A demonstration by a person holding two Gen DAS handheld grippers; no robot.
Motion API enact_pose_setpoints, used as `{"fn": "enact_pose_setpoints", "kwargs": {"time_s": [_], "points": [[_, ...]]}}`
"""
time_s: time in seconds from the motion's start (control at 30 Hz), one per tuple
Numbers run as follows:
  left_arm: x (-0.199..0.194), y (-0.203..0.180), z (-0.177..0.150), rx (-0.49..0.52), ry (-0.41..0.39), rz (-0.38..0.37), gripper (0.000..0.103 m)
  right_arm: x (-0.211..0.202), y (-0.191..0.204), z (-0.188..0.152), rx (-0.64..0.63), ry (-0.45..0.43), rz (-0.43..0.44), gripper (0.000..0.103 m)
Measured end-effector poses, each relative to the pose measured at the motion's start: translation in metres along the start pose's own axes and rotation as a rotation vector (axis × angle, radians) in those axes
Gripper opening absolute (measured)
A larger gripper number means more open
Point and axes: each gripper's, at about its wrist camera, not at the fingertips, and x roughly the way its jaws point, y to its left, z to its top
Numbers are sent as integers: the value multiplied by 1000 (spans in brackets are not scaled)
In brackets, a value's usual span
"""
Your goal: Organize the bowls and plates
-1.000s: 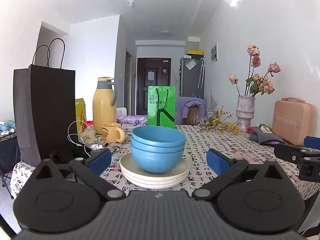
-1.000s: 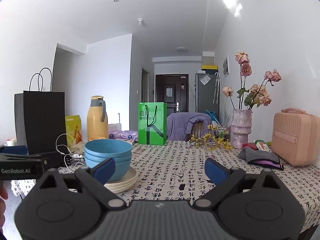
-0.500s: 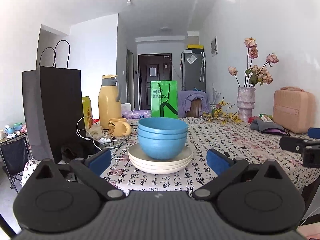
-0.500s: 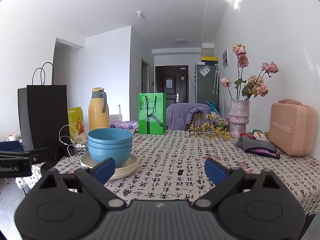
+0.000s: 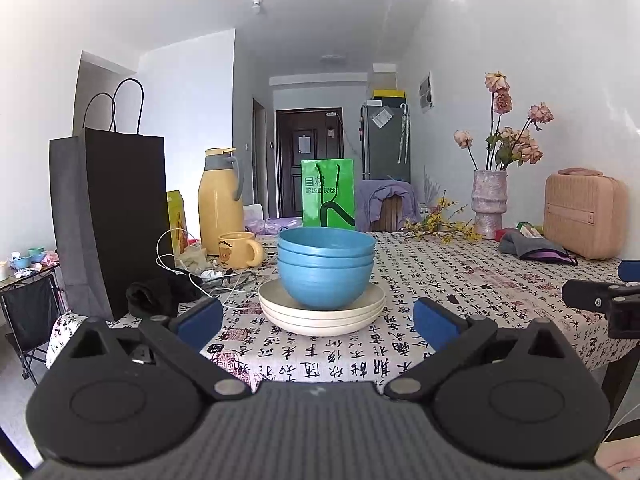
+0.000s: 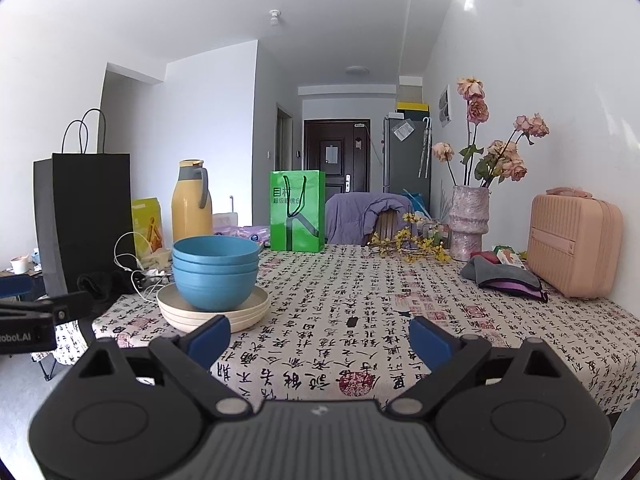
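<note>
At the centre of the left wrist frame, three nested blue bowls (image 5: 326,266) sit on stacked cream plates (image 5: 322,312). The left gripper (image 5: 318,320) and right gripper (image 6: 319,338) are held wide and empty. The top bowl's rim is probably best approached level, so the nest is not dragged.

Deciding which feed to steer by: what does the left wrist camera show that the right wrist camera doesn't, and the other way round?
Only the left wrist view shows the yellow mug beside the thermos, and the right gripper's finger entering from the right edge. Only the right wrist view shows the left gripper's finger at its left edge, and more open tablecloth ahead. Both show the blue bowls nested on the cream plates, untouched, and the black bag. Each camera's own gripper, left gripper and right gripper, is open and empty.
</note>
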Motion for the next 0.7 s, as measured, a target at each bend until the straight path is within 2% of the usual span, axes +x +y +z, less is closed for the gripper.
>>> {"fn": "enact_pose_setpoints", "kwargs": {"time_s": [0.7], "points": [[0, 0, -1, -3, -1, -3, 103, 0, 0, -1, -3, 2, 15, 96]]}}
